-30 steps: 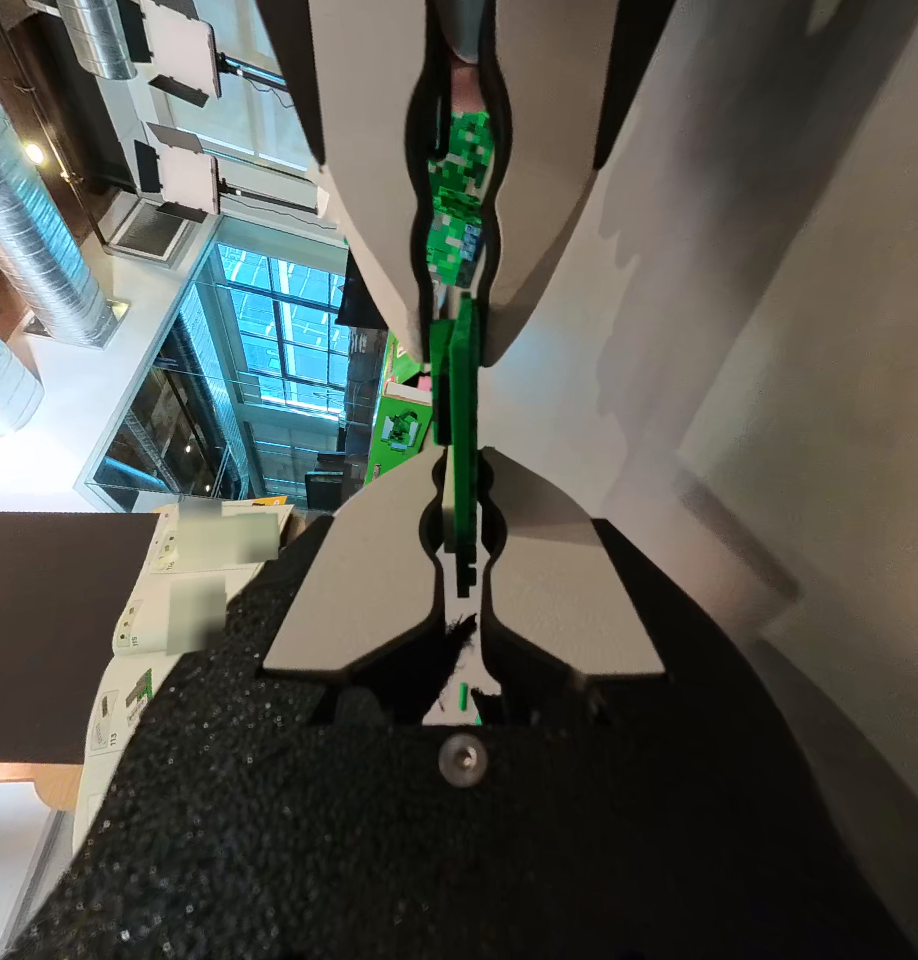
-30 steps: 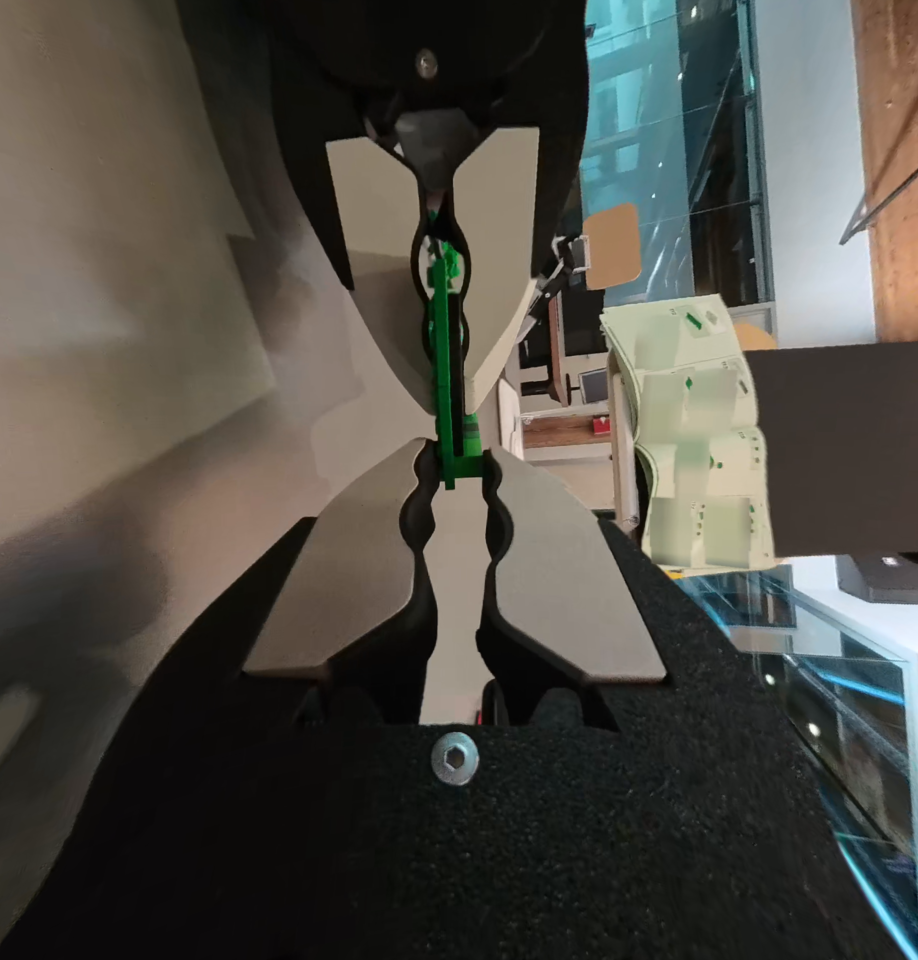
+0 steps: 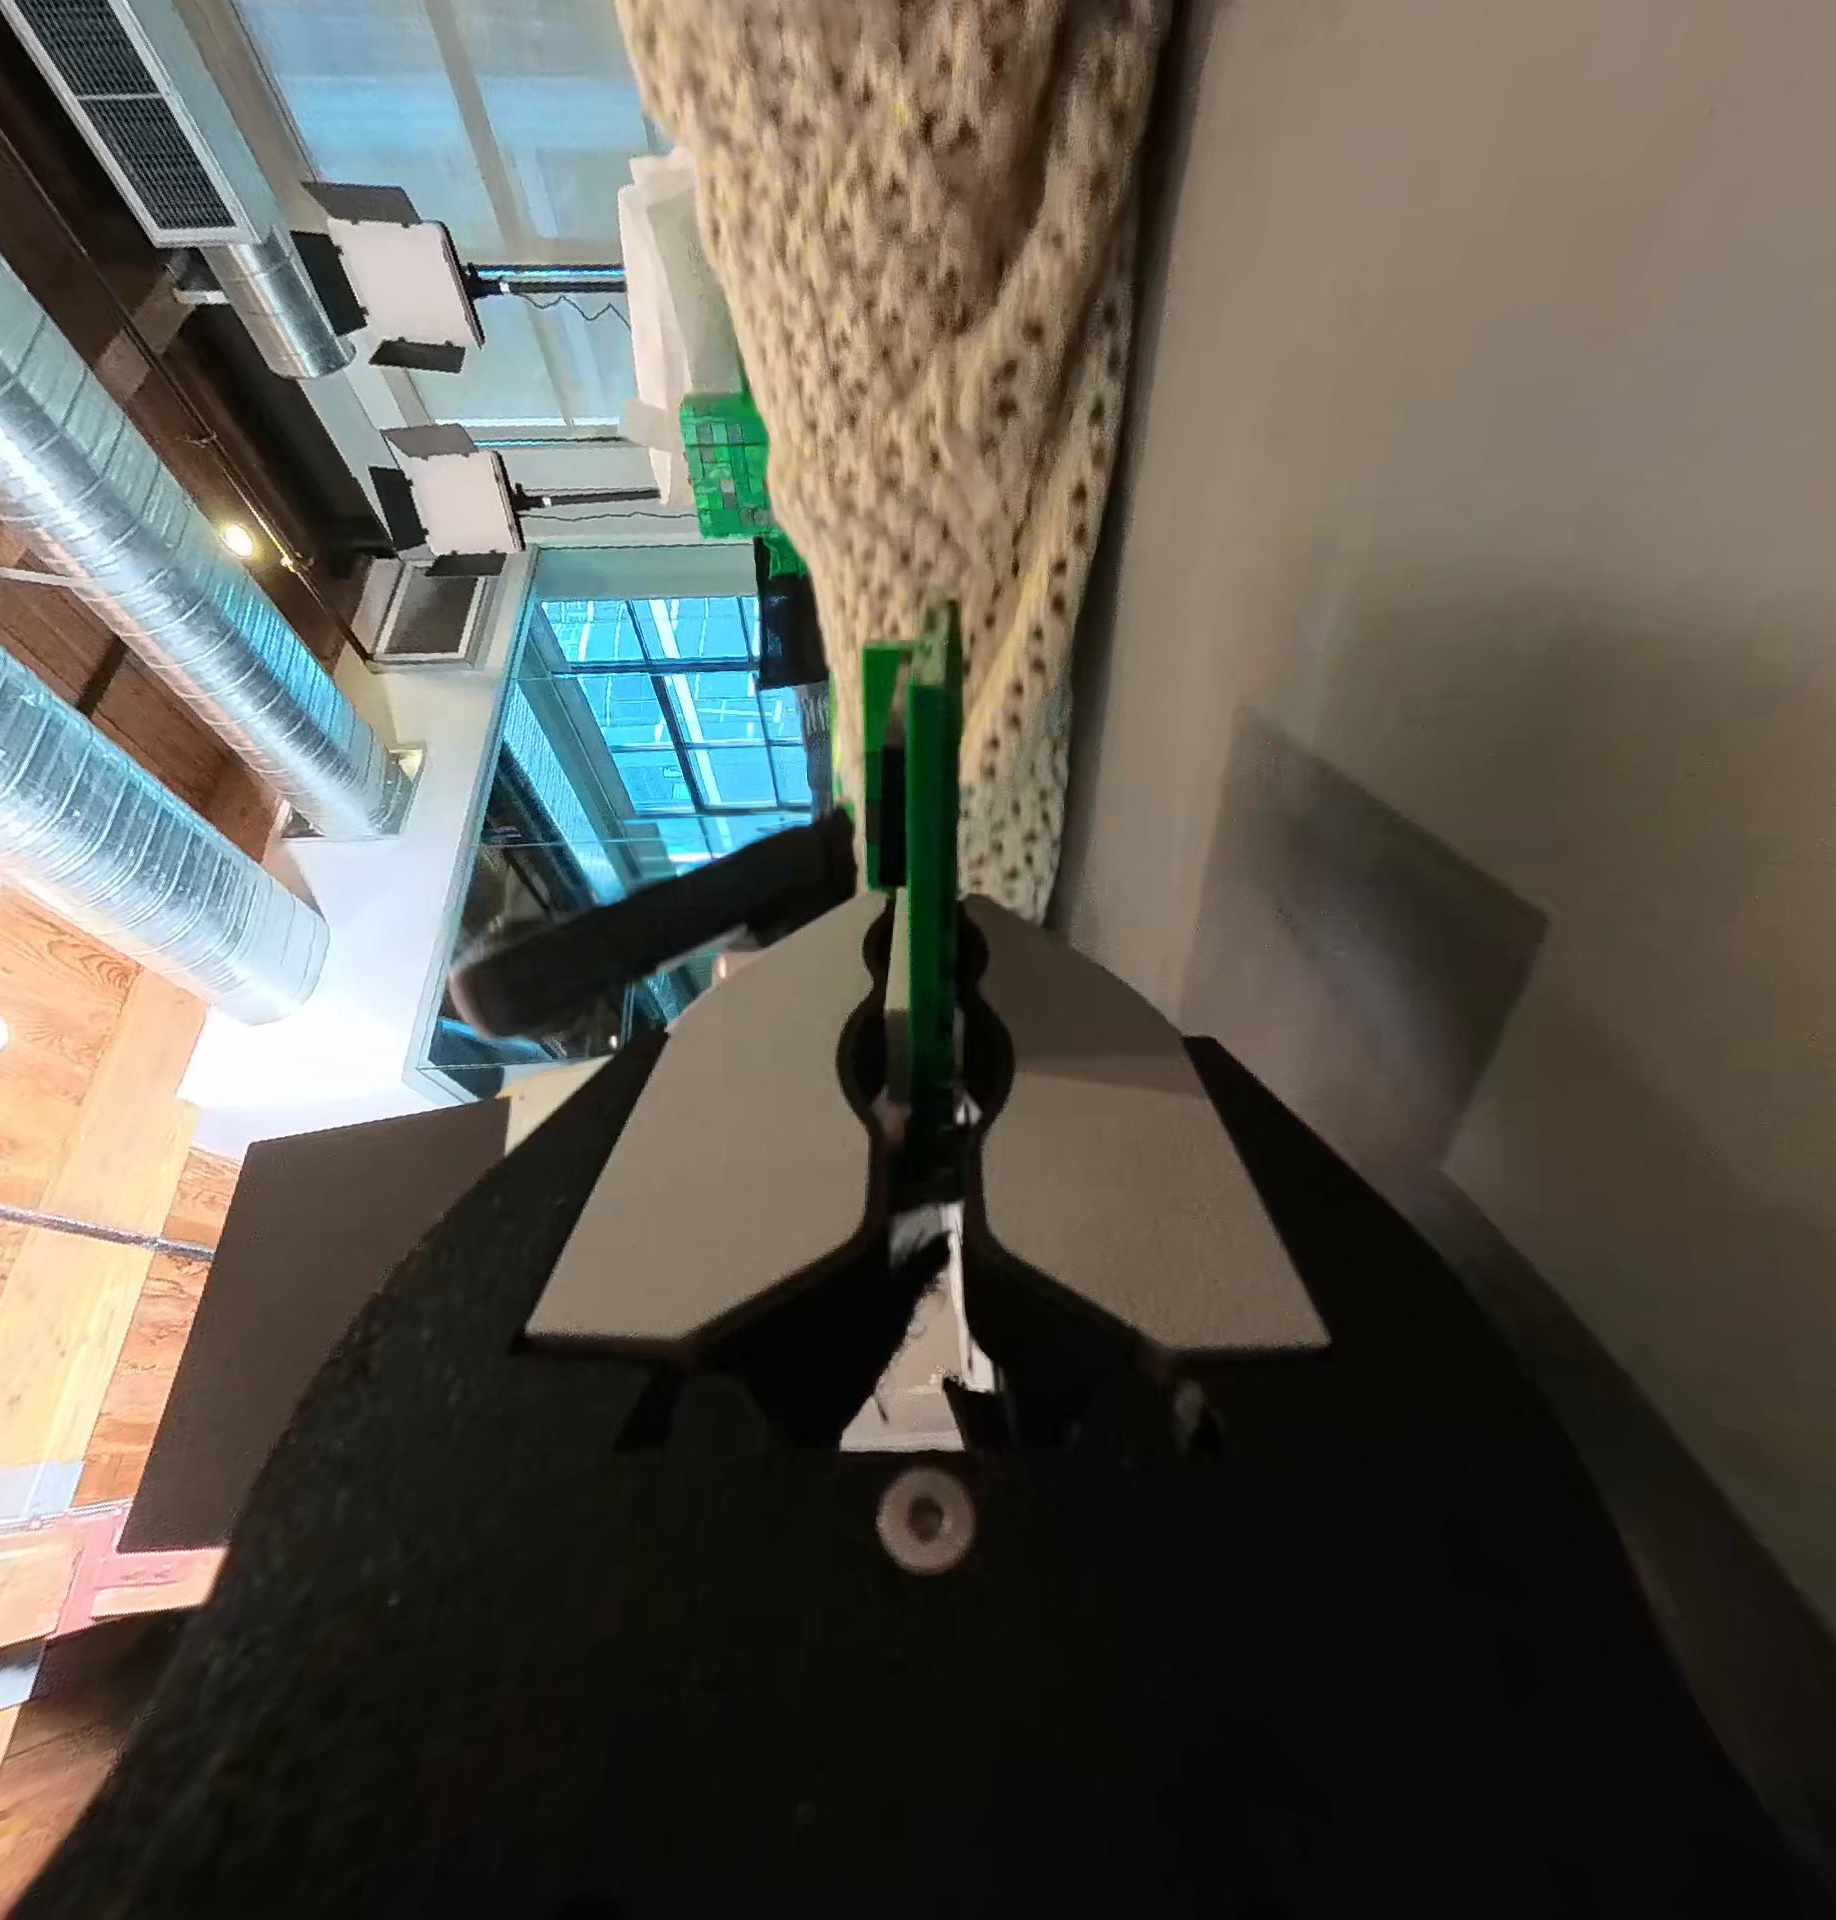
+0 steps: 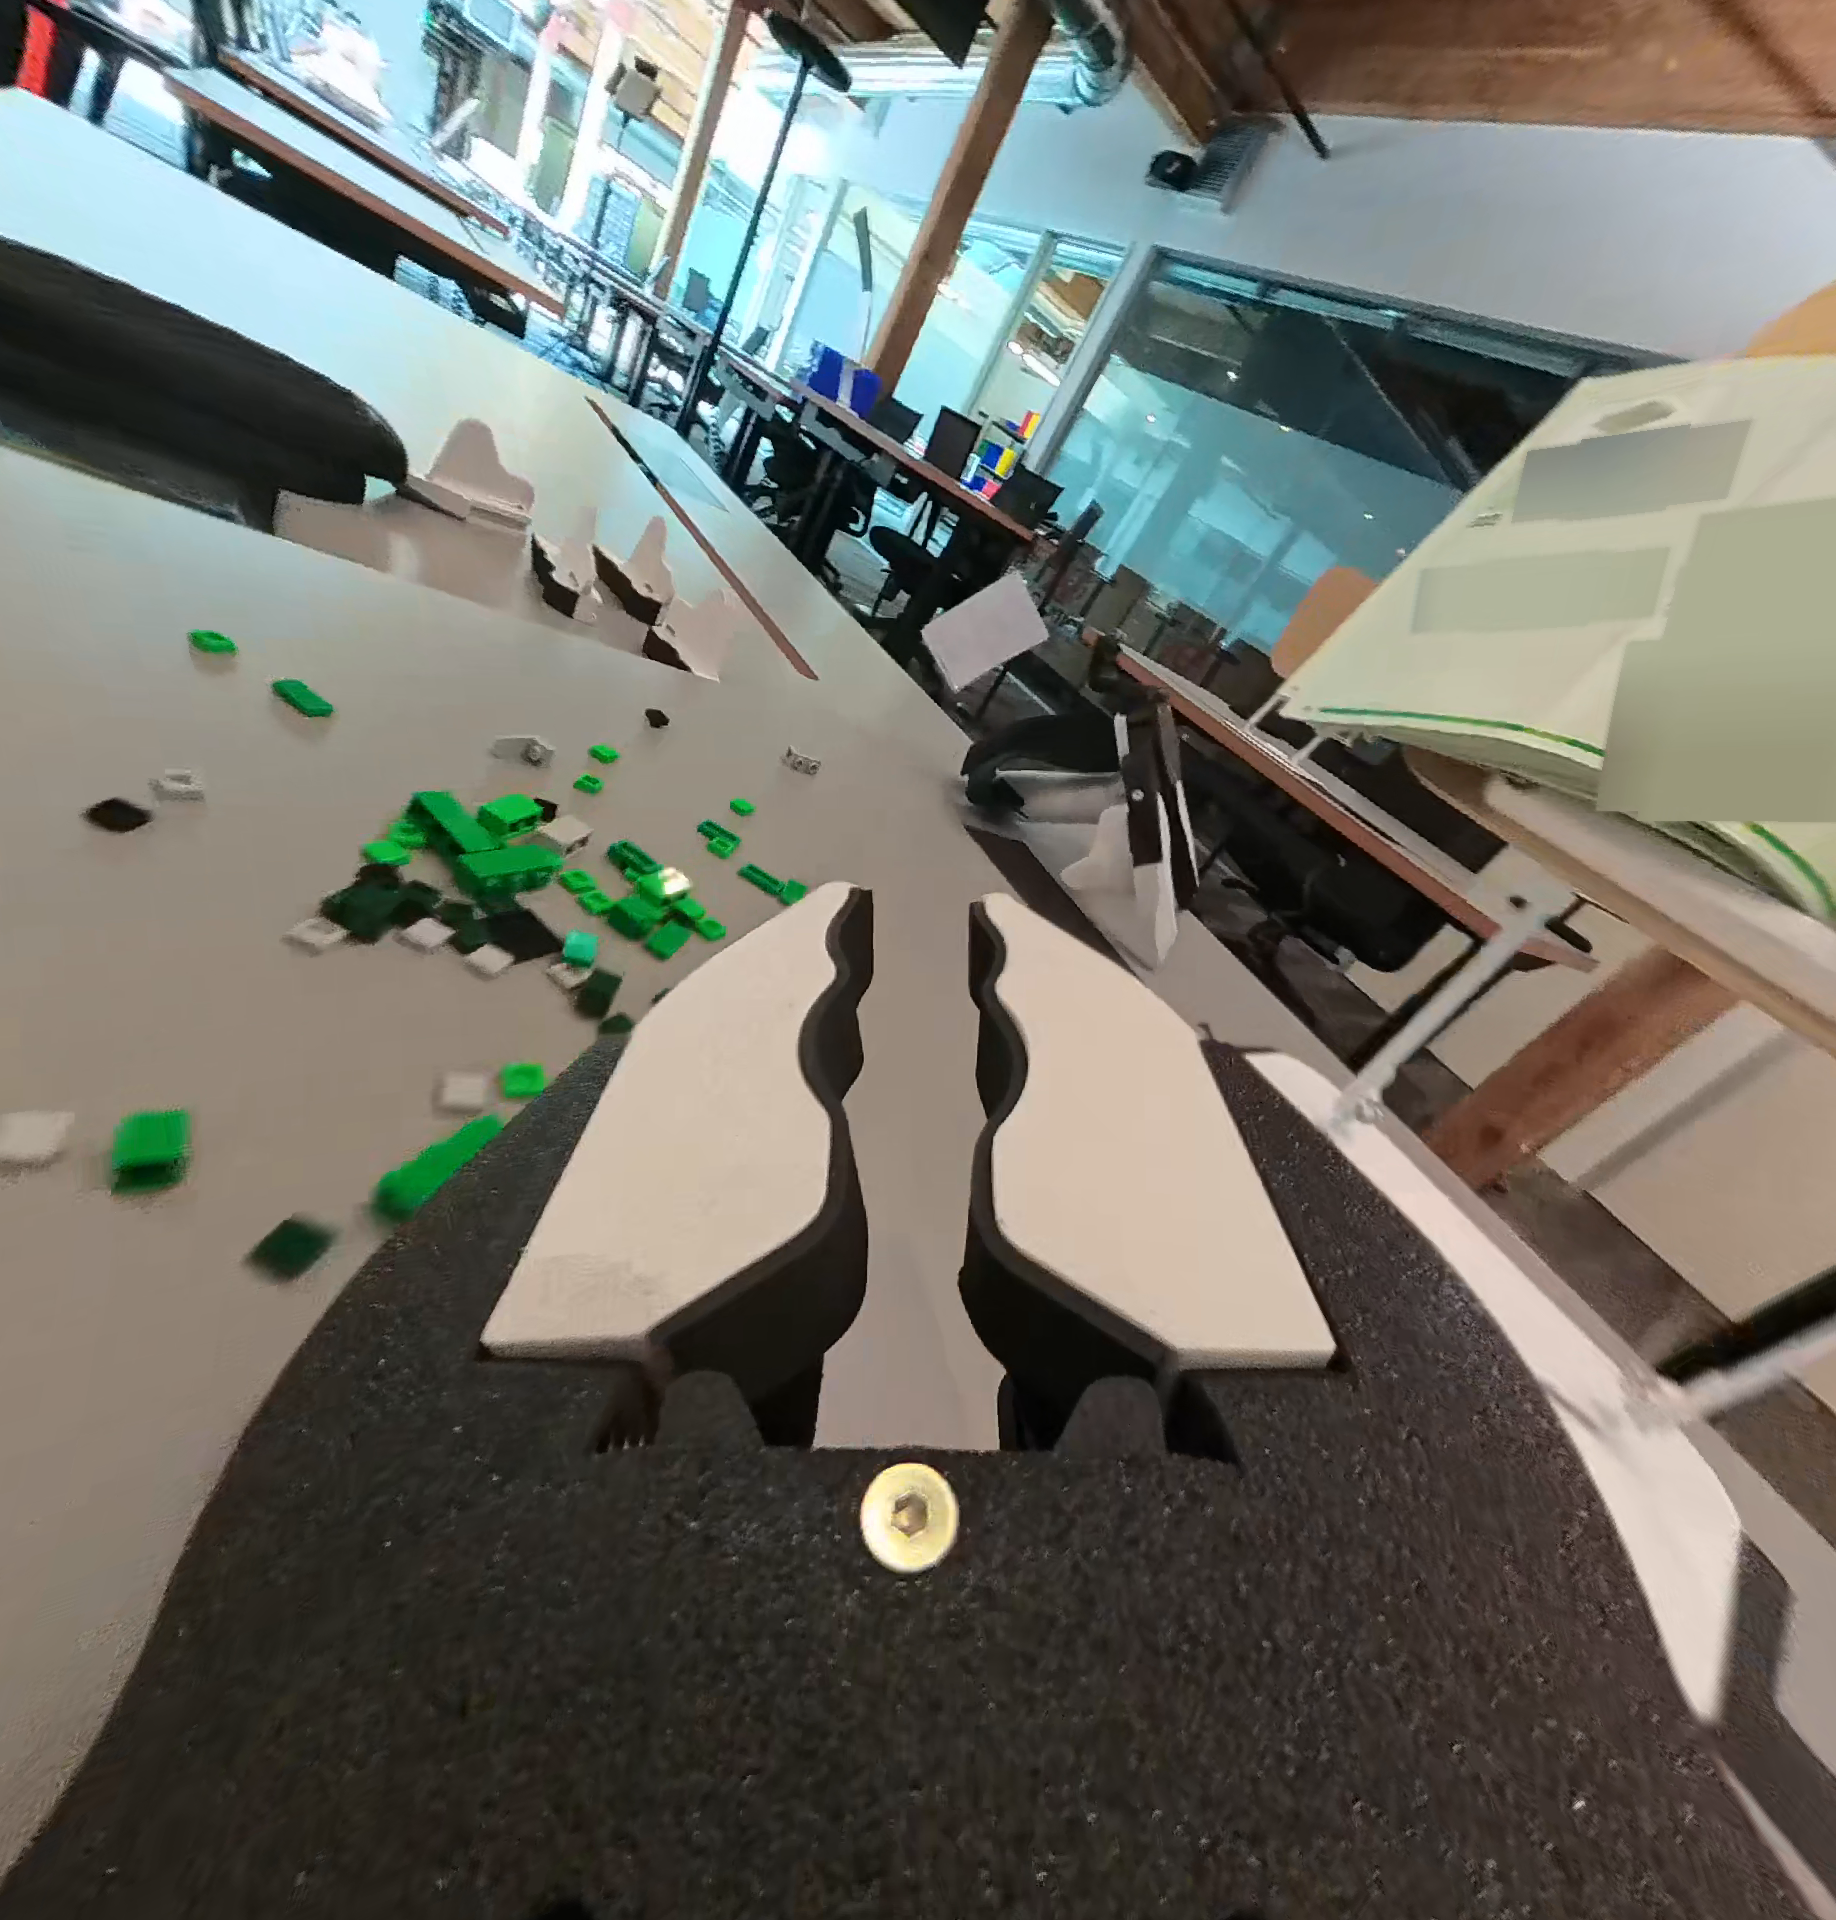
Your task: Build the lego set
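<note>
A pale grey, matte worktop (image 4: 218, 1039) is being shown in the right wrist view, running back into an open workshop where long tables, black chairs, timber posts and glass partitions are being seen; ribbed silver ducts (image 3: 135, 623) and a wood-planked ceiling are being caught in the left wrist view. A loose scatter of small lego pieces (image 4: 498, 883), flat and blocky, mostly bright and dark green with some white and black, is being carried near the middle of the worktop, well apart from its far edge. A pale green instruction booklet (image 4: 1620, 644) is being propped on a raised stand by the right edge. The right gripper (image 4: 919, 914) is being held released above the worktop, its wavy grey fingers (image 4: 727, 1122) parted with nothing between them. The left gripper (image 3: 919, 925) is being kept clenched on a thin green lego plate assembly (image 3: 919, 790), held edge-on and jutting past the fingertips, with a blurred knitted, speckled cream fabric (image 3: 924, 312) lying behind it.
</note>
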`<control>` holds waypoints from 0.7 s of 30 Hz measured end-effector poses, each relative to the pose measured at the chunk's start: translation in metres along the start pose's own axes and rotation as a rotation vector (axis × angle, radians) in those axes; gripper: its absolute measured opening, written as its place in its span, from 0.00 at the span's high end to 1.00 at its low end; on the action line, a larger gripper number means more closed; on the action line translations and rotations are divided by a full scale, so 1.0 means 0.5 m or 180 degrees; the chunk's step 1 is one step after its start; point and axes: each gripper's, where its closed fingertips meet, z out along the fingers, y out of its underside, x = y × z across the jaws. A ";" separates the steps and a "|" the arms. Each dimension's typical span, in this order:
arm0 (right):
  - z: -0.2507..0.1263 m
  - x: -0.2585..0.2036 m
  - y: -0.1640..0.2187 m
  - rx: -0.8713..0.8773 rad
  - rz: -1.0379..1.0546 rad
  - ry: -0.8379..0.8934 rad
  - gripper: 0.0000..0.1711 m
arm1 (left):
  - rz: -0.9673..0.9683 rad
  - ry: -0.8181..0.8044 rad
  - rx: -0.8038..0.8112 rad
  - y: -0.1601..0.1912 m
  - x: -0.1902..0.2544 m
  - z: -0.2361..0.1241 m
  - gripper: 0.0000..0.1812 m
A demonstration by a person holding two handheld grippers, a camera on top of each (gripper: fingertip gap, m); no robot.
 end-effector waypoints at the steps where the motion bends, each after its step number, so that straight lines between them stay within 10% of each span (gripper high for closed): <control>1: 0.024 0.005 0.003 0.0021 0.0006 -0.0035 0.90 | -0.0023 0.0004 -0.0016 0.004 0.000 0.001 0.95; 9: 0.158 0.046 0.030 0.0048 0.0003 -0.0160 0.93 | -0.0178 0.0057 -0.0134 0.032 0.004 0.004 0.95; 21: 0.149 0.044 0.015 0.0275 0.0056 -0.0203 0.96 | -0.0287 0.0150 -0.0174 0.045 0.015 0.003 0.95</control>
